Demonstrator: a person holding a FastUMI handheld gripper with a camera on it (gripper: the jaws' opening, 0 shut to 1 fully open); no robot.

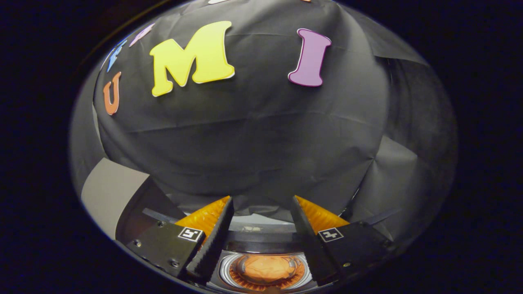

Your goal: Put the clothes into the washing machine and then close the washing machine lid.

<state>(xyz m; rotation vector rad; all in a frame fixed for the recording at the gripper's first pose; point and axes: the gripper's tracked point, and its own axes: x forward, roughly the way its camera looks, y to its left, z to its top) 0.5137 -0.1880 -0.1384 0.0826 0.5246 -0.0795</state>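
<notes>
My gripper (262, 200) is open, its two fingers spread wide with nothing between them. It hovers above the washing machine (261, 241), whose round drum opening with a silver rim (224, 267) lies low between the finger bases. An orange garment (267, 267) lies bunched inside the drum, well below the fingertips. To the left of the left finger a grey panel (110, 196), which looks like the machine's raised lid, stands tilted up.
The black cloth wall (261, 134) rises close behind the machine and hangs in folds on the right side (392, 192).
</notes>
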